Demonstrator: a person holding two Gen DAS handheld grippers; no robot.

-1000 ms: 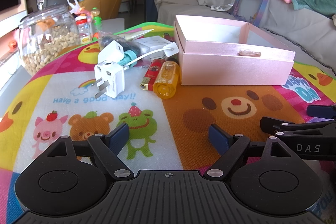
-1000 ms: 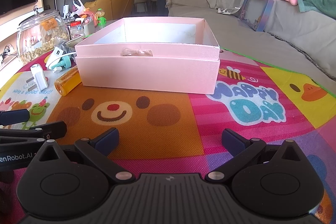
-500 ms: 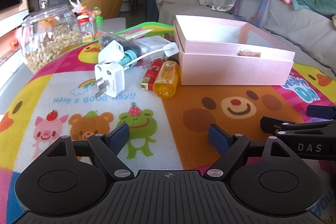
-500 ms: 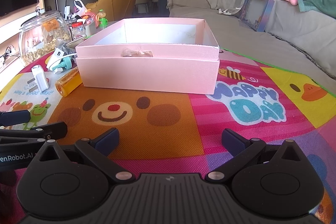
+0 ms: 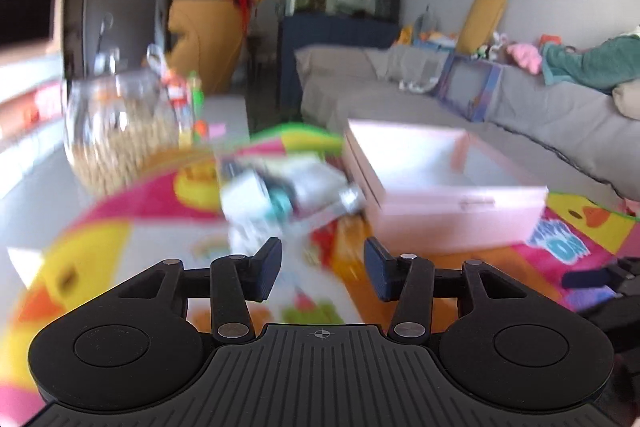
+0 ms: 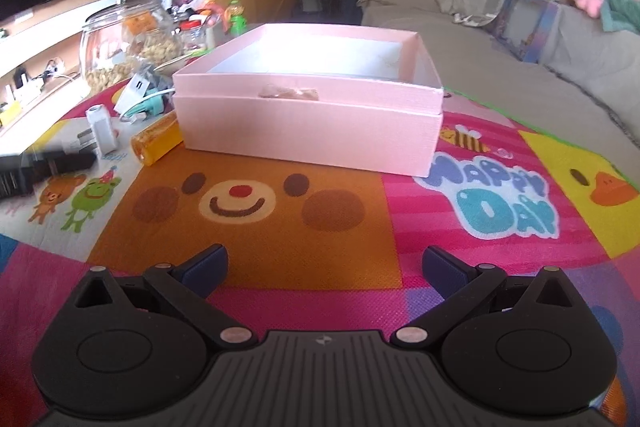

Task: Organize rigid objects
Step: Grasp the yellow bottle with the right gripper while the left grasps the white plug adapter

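Note:
An open pink box (image 6: 308, 123) stands on the cartoon play mat (image 6: 248, 203); the blurred left wrist view shows the box (image 5: 452, 215) too. Left of it lie an orange bottle (image 6: 158, 143), a white plug adapter (image 6: 102, 127) and a white charger with a teal cable (image 6: 138, 95). In the left wrist view these smear into one pile (image 5: 280, 195). My left gripper (image 5: 323, 269) hangs above the mat short of that pile, its jaws closing with nothing between them. My right gripper (image 6: 326, 263) stands open and empty before the box's front wall.
A glass jar of nuts (image 6: 120, 55) and small bottles (image 6: 236, 17) stand at the mat's far left. A grey sofa (image 6: 520, 59) runs along the right behind the box. The left gripper's black finger (image 6: 40, 167) shows at the left edge of the right wrist view.
The left gripper has risen and moved toward the pile, blurring its view, and its jaws have narrowed by about half. The right gripper has tipped slightly and stays wide.

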